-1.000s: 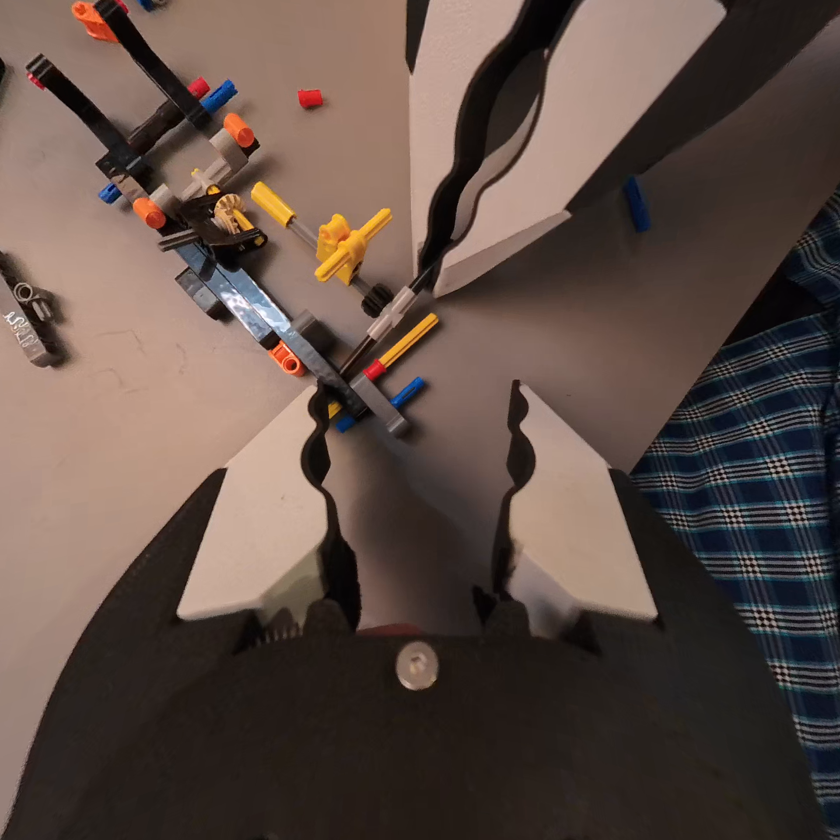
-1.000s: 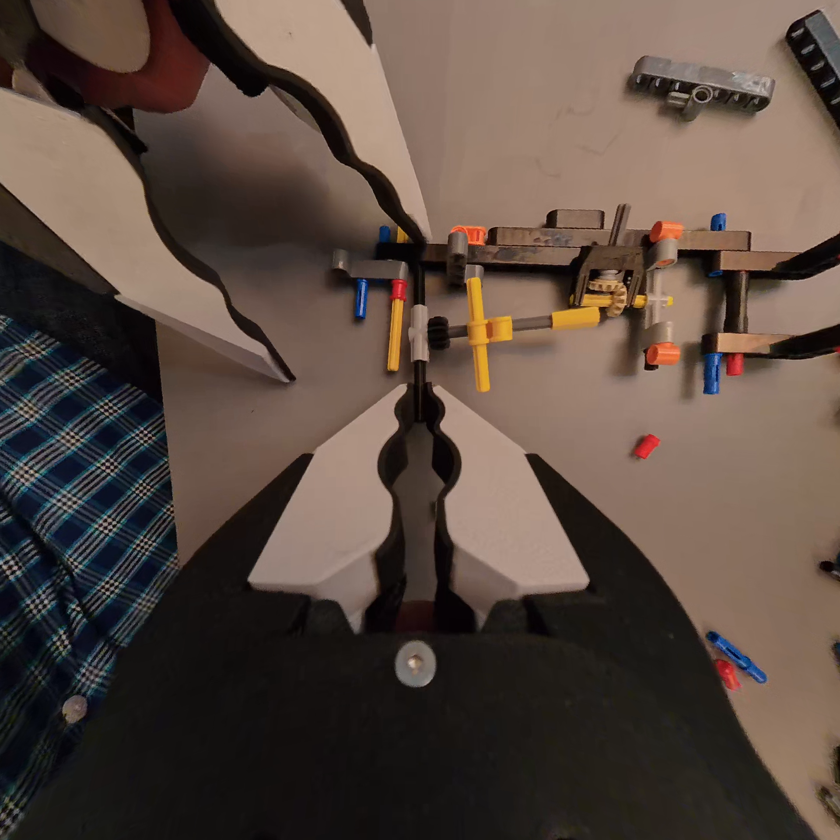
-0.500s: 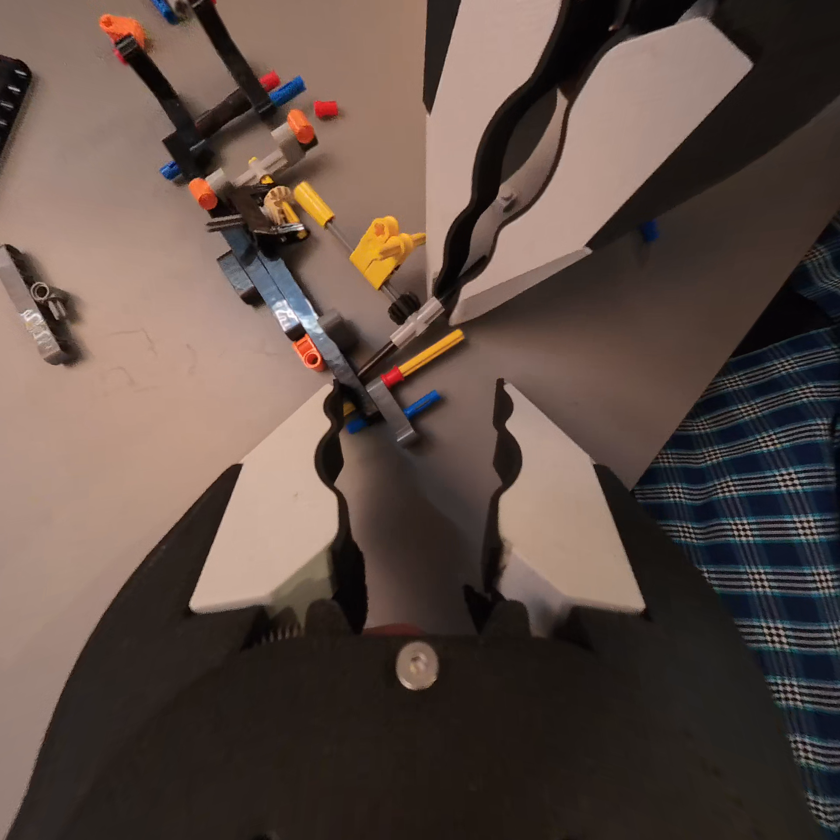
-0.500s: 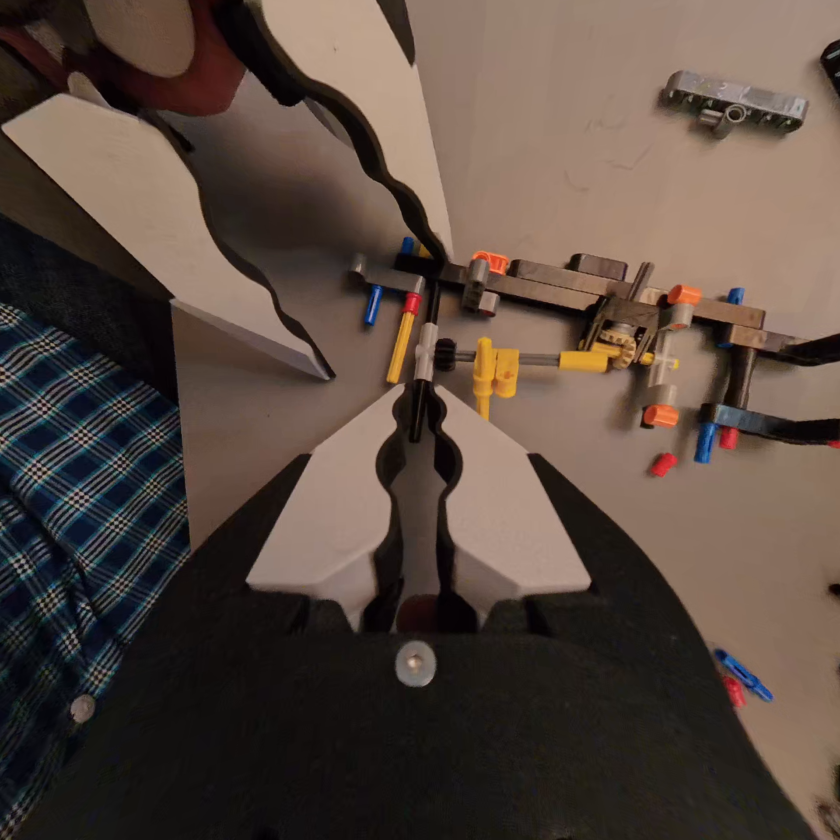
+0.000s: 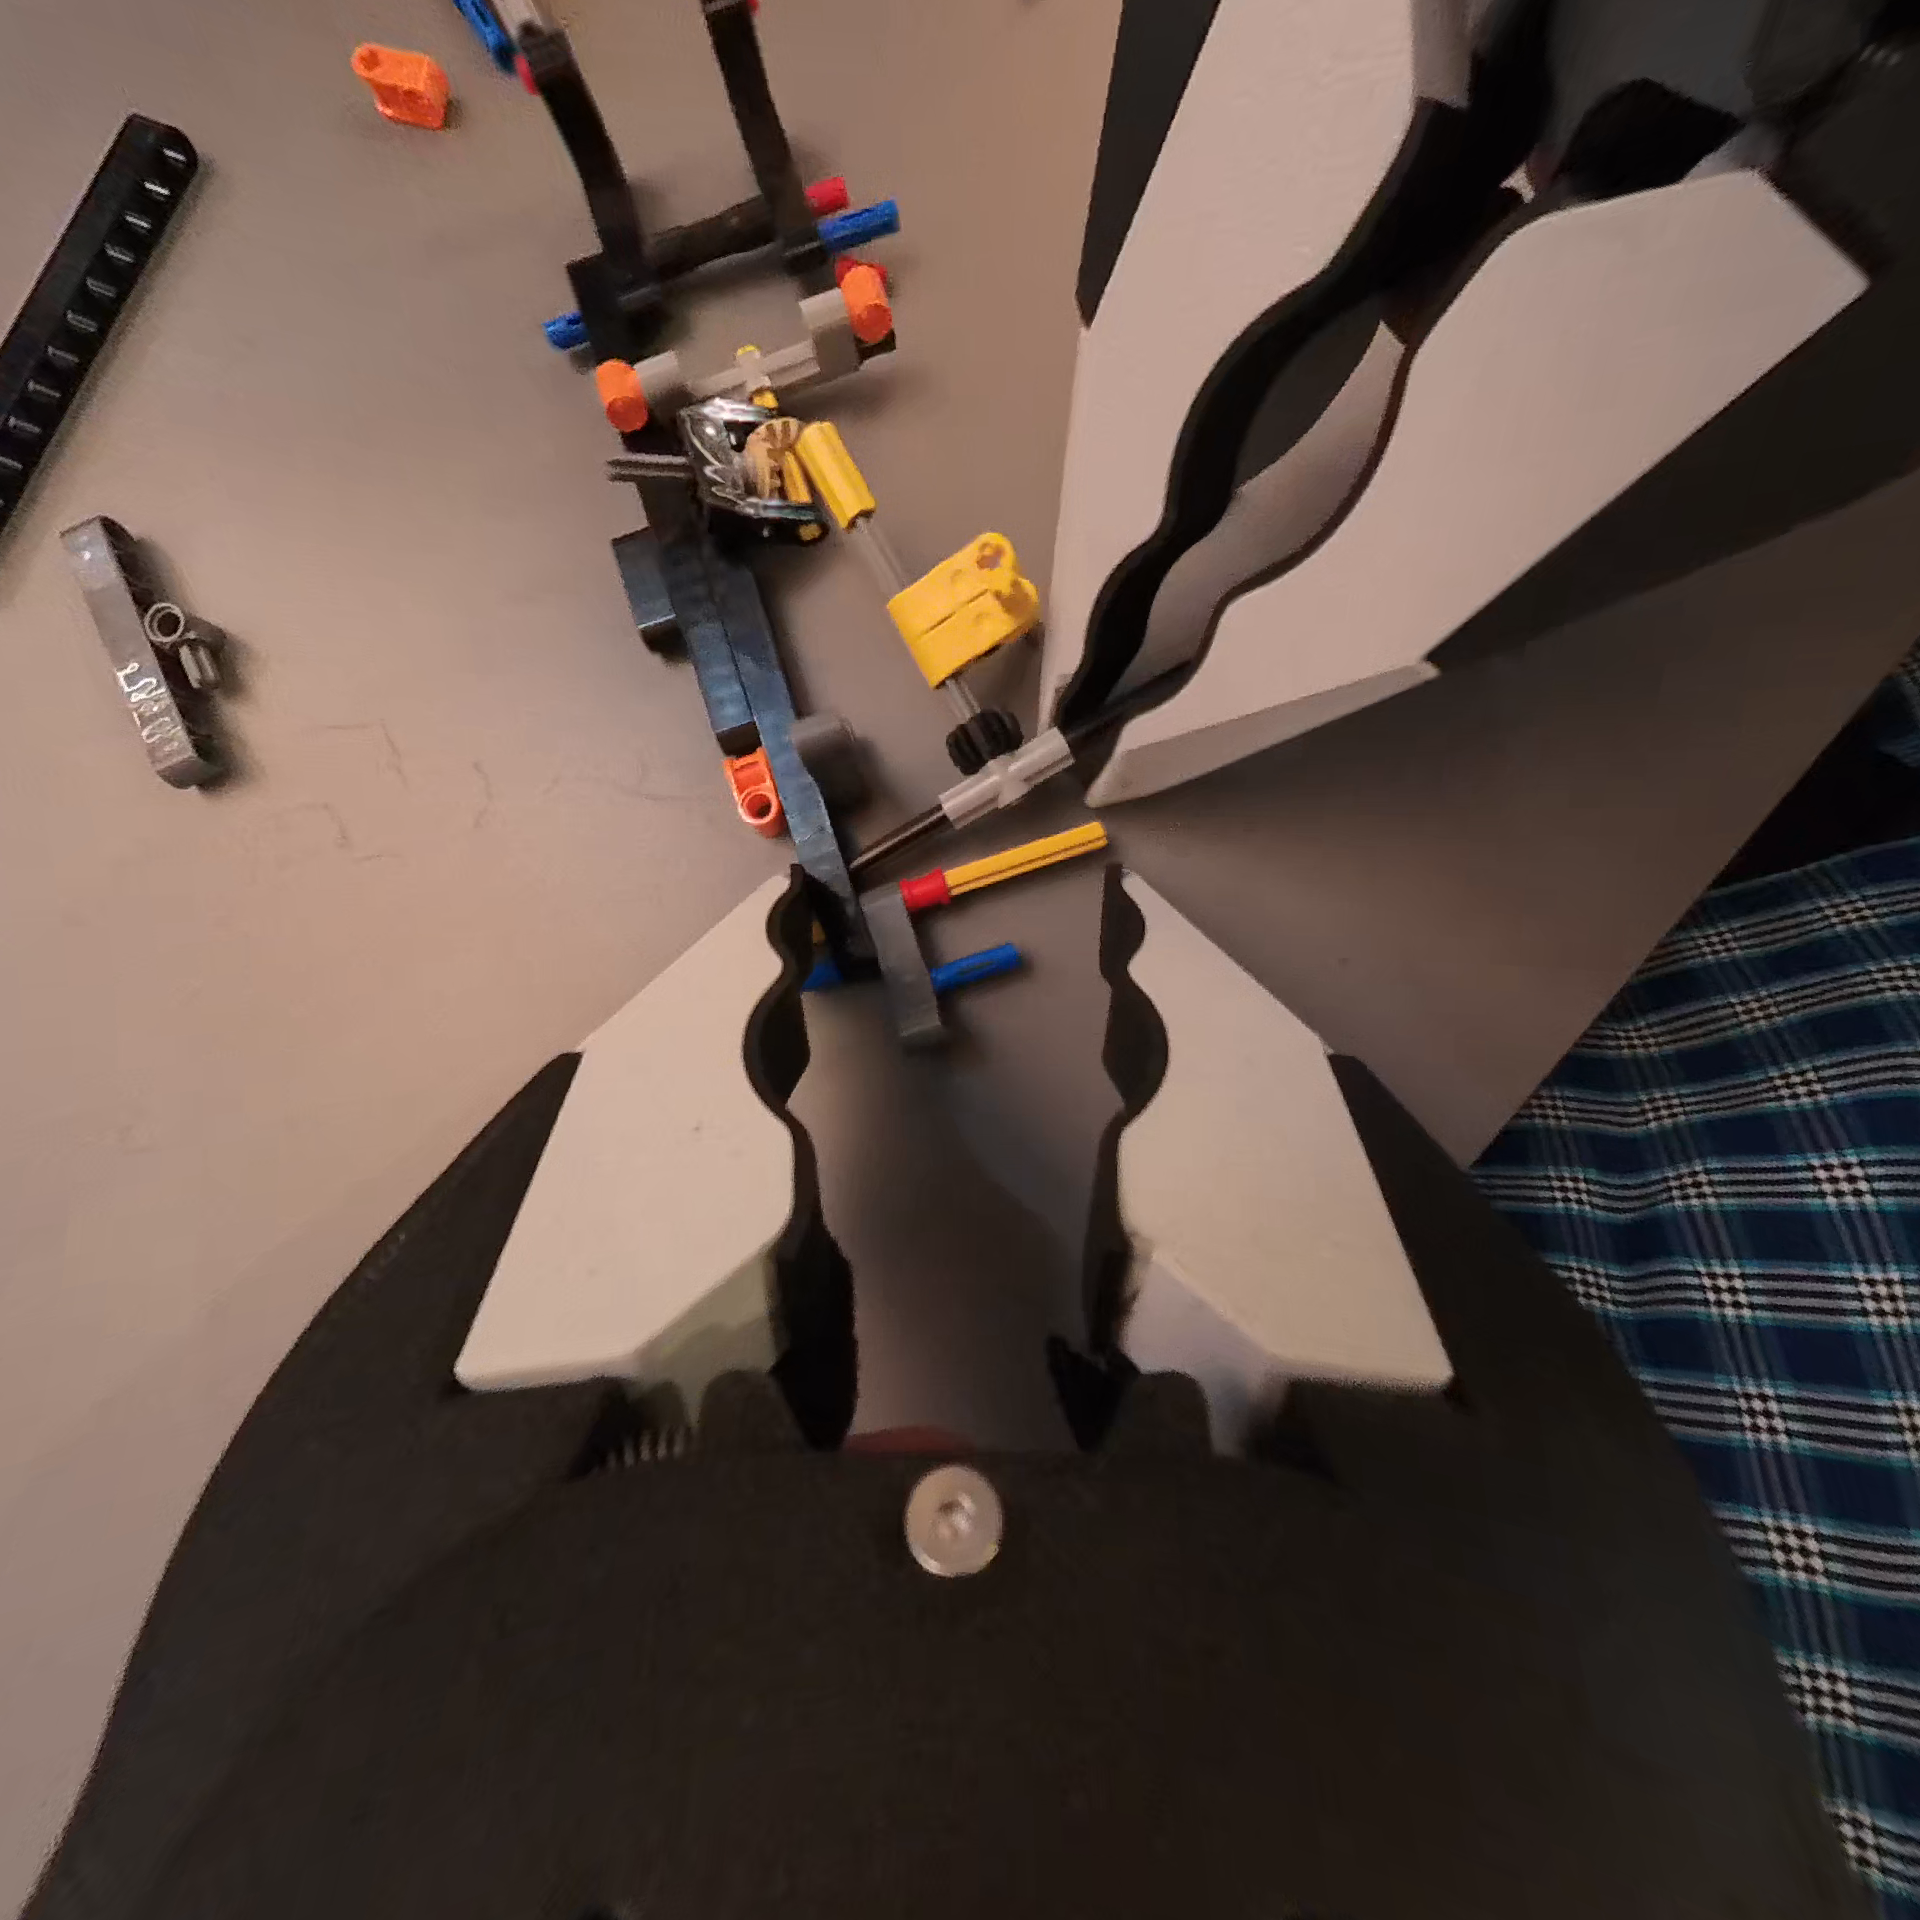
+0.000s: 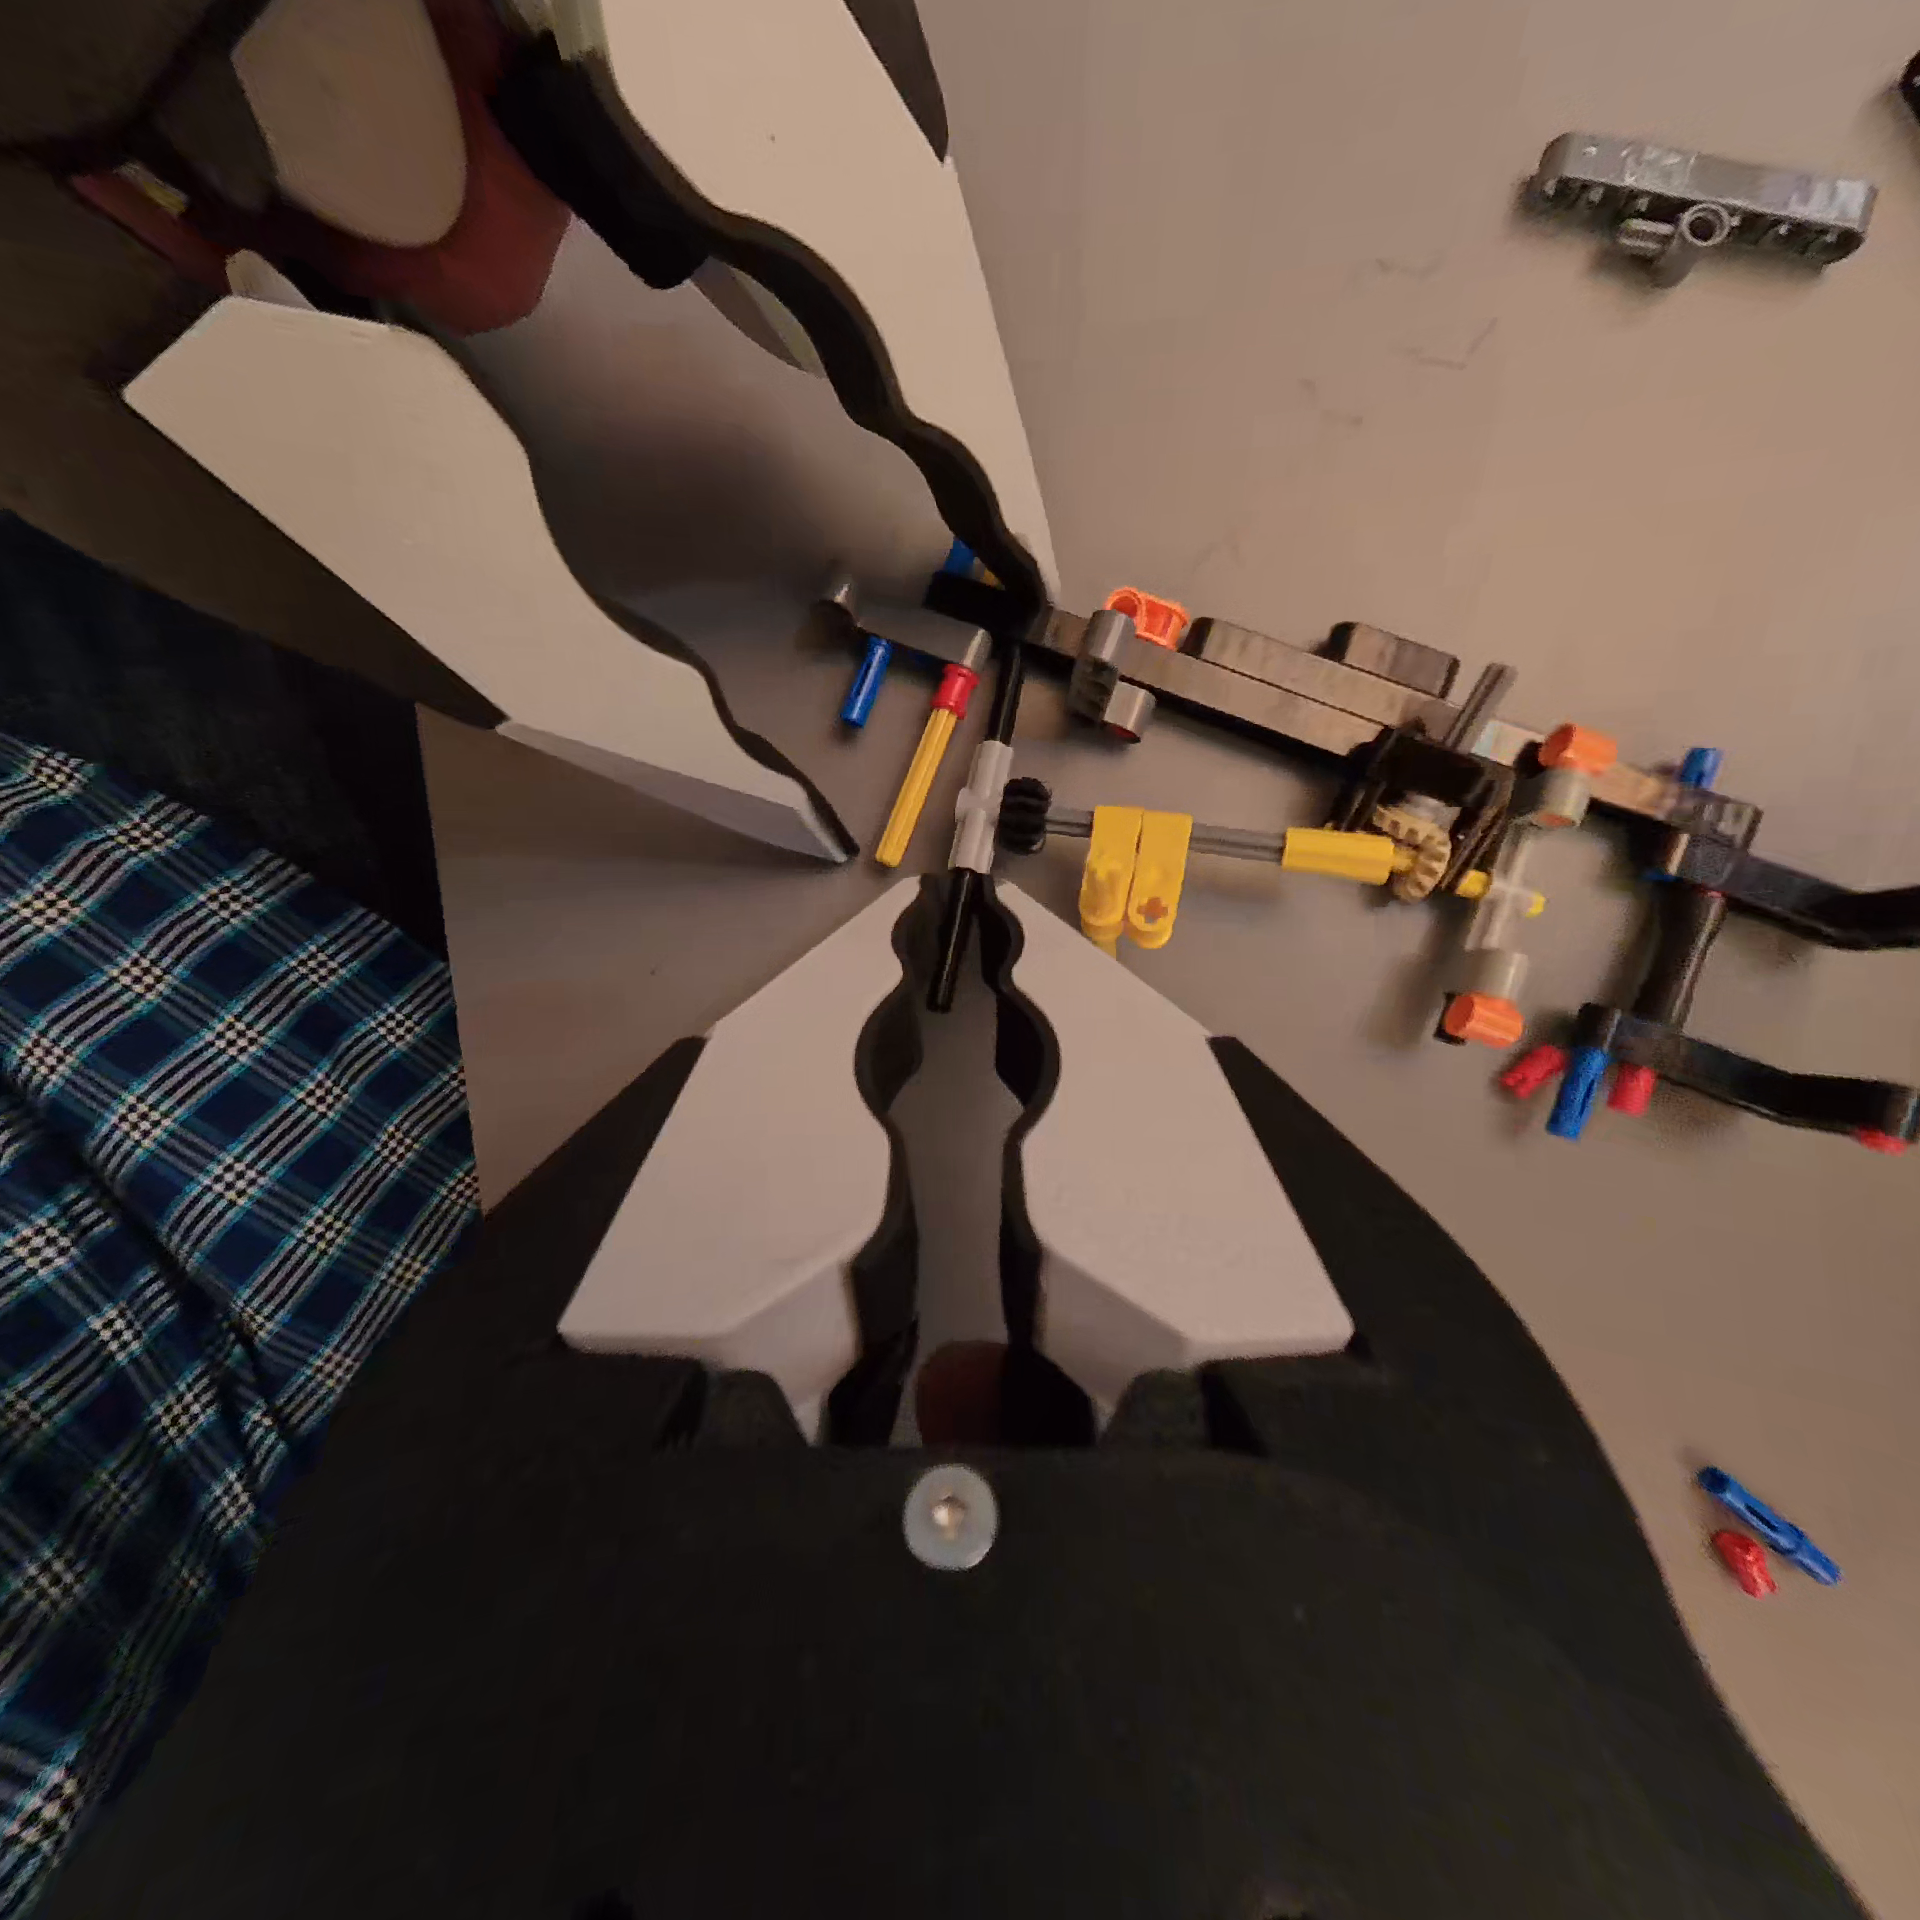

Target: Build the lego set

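Observation:
The lego assembly lies on the table: a long dark beam with a side shaft that carries a yellow connector and a small black gear. My right gripper is shut on a black axle that runs through a grey sleeve to the beam's near end. It also shows in the left wrist view. My left gripper is open and empty. One of its fingertips touches the beam's end. A yellow axle lies between the grippers.
A loose grey beam, a long black beam and an orange connector lie apart from the assembly. A blue pin and a red pin lie to the right. A person's plaid shirt borders the table. The grippers are tip to tip, or close to it. From either gripper's tips it is about 20 cm to the blue pin.
The yellow connector has turned on its shaft, from lying flat to standing on end. The assembly has swung a little under the grippers. Both grips are unchanged.

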{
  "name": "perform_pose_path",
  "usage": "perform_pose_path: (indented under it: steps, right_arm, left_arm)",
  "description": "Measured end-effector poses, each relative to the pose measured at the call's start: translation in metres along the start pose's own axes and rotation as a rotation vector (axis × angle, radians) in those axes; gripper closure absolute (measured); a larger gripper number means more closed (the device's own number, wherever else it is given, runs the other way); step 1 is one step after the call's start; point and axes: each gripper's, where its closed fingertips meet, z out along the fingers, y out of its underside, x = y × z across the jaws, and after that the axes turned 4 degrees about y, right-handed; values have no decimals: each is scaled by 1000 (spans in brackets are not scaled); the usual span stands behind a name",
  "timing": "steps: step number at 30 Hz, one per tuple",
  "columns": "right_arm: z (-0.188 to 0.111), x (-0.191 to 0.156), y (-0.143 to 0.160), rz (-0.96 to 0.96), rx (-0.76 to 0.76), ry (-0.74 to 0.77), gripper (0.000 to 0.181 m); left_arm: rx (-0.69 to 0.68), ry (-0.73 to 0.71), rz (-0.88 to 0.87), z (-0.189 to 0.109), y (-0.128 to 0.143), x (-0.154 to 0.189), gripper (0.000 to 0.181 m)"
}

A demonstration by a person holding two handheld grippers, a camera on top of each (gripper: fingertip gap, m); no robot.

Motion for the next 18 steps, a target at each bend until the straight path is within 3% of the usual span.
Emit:
perform_pose_path:
  steps: [12, 18]
  right_arm:
    - [-5, -2, 5, 25, 0, -24, 165]
    - [-6, 5, 9, -29, 24, 36, 178]
  left_arm:
    - [9, -21, -2, -1, 0, -7, 151]
    - [9, -21, 2, 0, -1, -6, 152]
